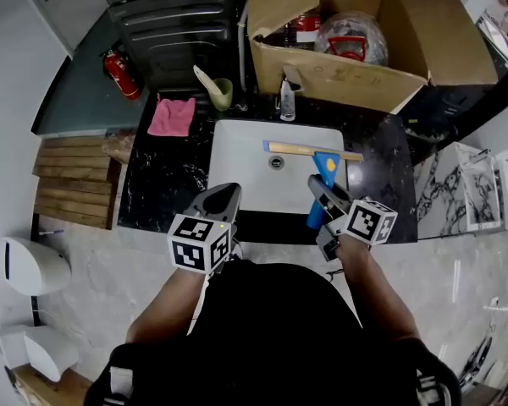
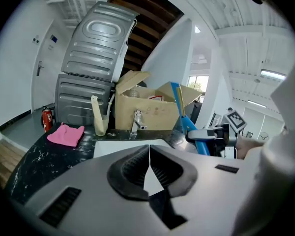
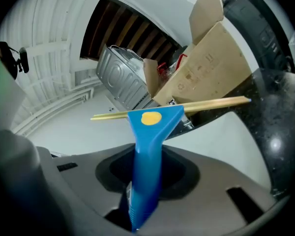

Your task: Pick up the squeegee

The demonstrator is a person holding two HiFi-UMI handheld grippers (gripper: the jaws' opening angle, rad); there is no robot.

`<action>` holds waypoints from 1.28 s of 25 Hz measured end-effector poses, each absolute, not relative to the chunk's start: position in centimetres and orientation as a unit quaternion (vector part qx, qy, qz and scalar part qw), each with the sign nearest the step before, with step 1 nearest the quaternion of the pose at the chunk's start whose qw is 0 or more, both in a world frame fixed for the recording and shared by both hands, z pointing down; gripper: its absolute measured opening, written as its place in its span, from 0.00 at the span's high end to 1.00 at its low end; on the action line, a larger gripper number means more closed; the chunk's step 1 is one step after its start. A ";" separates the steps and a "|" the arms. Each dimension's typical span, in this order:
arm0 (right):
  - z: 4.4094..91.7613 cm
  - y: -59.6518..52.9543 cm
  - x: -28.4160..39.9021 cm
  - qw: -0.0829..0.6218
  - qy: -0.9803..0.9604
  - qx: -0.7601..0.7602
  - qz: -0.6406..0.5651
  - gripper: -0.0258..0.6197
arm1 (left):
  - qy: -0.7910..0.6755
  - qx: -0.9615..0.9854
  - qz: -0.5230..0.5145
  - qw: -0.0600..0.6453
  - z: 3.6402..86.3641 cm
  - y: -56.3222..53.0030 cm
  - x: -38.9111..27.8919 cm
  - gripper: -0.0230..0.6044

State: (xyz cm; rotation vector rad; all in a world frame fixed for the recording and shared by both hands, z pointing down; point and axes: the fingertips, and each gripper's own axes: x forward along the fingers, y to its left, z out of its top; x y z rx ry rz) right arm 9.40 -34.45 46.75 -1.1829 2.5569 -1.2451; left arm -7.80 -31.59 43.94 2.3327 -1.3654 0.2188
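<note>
Gripping squeegee (image 1: 325, 167), right gripper (image 1: 317, 184) over white sink (image 1: 237, 169); left gripper (image 1: 228, 193) clenched, empty; black marble counter (image 1: 165, 178), cardboard box (image 1: 347, 79) behind.

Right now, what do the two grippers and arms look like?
Both the left gripper and right gripper have grey moulded bodies with black pads, each carrying a white cube of black square markers. The person wears a black top, forearms bare.

Blue squeegee (image 1: 325, 167) — yellow dot, tan blade bar crosswise — handle in the right gripper (image 1: 318, 189), above the white sink (image 1: 237, 167)
</note>
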 end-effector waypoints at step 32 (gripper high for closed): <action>41.2 -16.9 15.7 0.124 0.860 -0.303 -0.392 0.79 | -0.508 0.844 0.037 0.171 40.1 -14.2 2.6 0.94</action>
